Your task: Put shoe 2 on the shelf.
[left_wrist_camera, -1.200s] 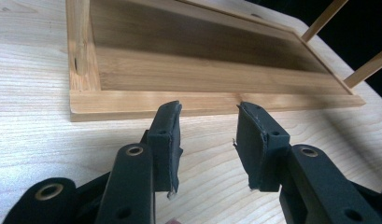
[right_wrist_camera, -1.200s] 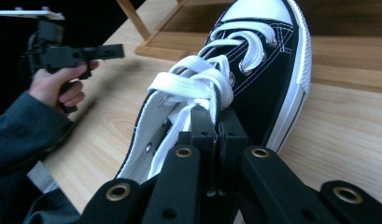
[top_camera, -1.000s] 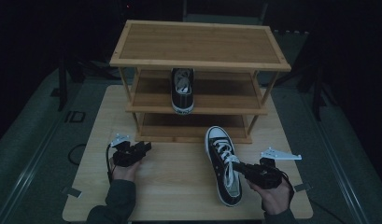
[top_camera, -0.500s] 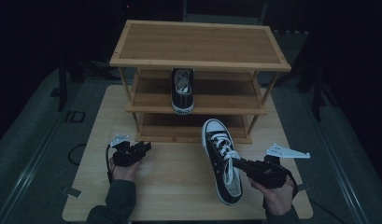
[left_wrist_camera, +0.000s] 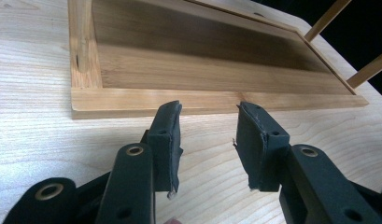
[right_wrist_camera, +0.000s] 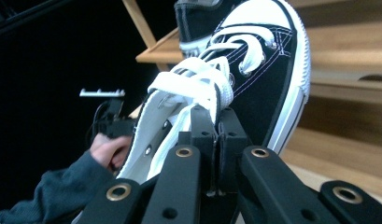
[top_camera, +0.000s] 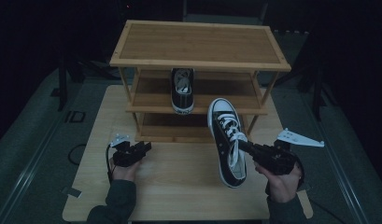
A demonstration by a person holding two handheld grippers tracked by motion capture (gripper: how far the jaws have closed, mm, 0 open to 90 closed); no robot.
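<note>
Sneaker (top_camera: 227, 140) hangs off the table (top_camera: 179, 186), toe toward the rack (top_camera: 198, 46) whose middle shelf holds its mate (top_camera: 182, 89). It looks light and floppy, so my right gripper (top_camera: 247, 146) is clamped on the canvas side wall by the laces. My left gripper (top_camera: 144, 148) rests gaping, holding nothing.

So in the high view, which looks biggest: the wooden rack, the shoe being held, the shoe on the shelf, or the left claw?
1. Wooden rack, by far the largest.
2. Held shoe, gripped by the right claw.
3. Shelf shoe; it looks smaller, but it sits farther off, so the pair may match.
4. Left claw, smallest.
</note>
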